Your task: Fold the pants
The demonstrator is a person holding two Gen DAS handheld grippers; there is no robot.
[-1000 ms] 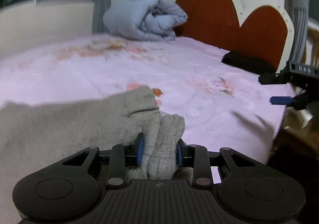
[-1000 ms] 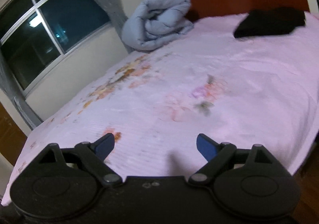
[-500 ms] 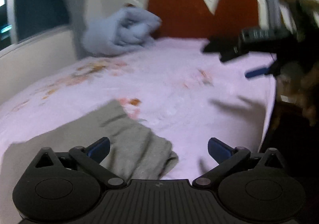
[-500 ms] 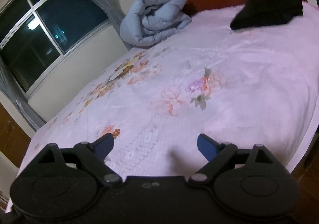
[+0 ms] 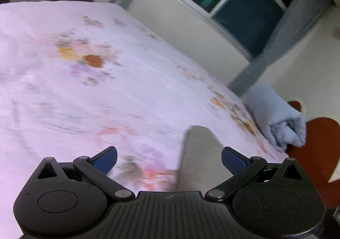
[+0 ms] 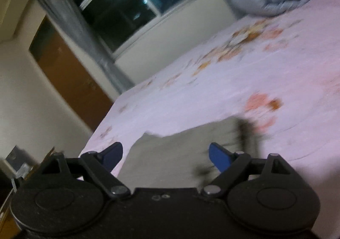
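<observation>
- the left gripper (image 5: 169,157) has its jaws spread wide and holds nothing; the grey pants (image 5: 198,154) show as a strip at the lower centre of the left view.
- the right gripper (image 6: 165,154) is also wide open and empty, with the pants lying flat on the pink bed sheet (image 6: 276,69) just ahead.
- judging by this, some folding looks done; how much is left is unclear through the blur.

Each gripper, the left gripper (image 5: 169,159) and the right gripper (image 6: 165,155), is built of matte black plastic: two round housings with circular recesses, angled link arms pinned by grey screws, and blue pads (image 5: 106,159) beside the ribbed centre plate
</observation>
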